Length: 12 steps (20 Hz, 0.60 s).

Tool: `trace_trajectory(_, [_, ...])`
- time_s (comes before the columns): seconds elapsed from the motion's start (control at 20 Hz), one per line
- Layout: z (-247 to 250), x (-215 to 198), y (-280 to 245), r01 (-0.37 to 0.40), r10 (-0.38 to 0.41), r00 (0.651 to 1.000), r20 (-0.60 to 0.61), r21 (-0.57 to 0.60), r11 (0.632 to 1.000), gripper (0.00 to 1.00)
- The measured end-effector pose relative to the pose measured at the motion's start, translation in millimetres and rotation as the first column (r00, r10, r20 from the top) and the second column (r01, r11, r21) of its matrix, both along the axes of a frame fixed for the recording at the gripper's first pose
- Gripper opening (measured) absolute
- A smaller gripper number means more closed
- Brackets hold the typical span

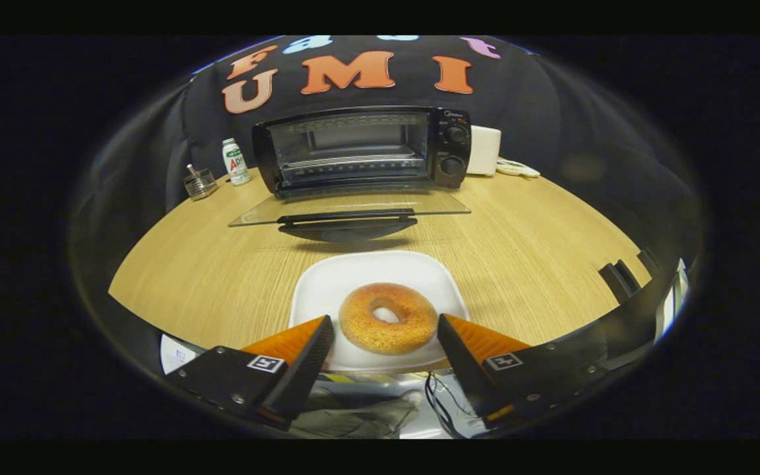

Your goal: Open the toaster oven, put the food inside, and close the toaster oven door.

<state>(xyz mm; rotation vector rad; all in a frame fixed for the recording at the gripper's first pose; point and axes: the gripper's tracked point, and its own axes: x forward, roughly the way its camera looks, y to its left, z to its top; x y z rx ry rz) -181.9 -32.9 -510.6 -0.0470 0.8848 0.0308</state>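
Observation:
A black toaster oven stands at the back of the wooden table. Its glass door is folded down flat toward me, handle at the front, and the wire rack inside is bare. A golden bagel lies on a white square plate near the table's front edge. My gripper is open, with one finger on each side of the bagel and a small gap to it on both sides. The fingertips hover over the plate's front part.
Left of the oven stand a small white bottle and a clear glass holder. A white box and a flat pale object sit to the oven's right. Dark brackets lie at the table's right edge.

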Motion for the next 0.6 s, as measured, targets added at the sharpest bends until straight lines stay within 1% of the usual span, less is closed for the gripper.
trace_trajectory(0.05, [1.2, 0.3, -0.5, -0.001, 0.001, 1.0, -0.002, -0.002, 1.0, 0.86])
trace_trajectory(0.1, [2.5, -0.6, -1.8, 0.0, 0.0, 1.0, -0.008, 0.001, 1.0, 0.85])
trace_trajectory(0.25, [15.2, 3.1, -2.7, 0.004, -0.004, 1.0, -0.006, 0.006, 1.0, 0.78])
trace_trajectory(0.4, [38.7, 15.9, -6.0, 0.002, -0.002, 1.0, 0.024, 0.002, 1.0, 0.77])
trace_trajectory(0.6, [74.8, 50.4, -6.8, -0.004, 0.003, 0.996, 0.086, 0.007, 1.0, 0.78])
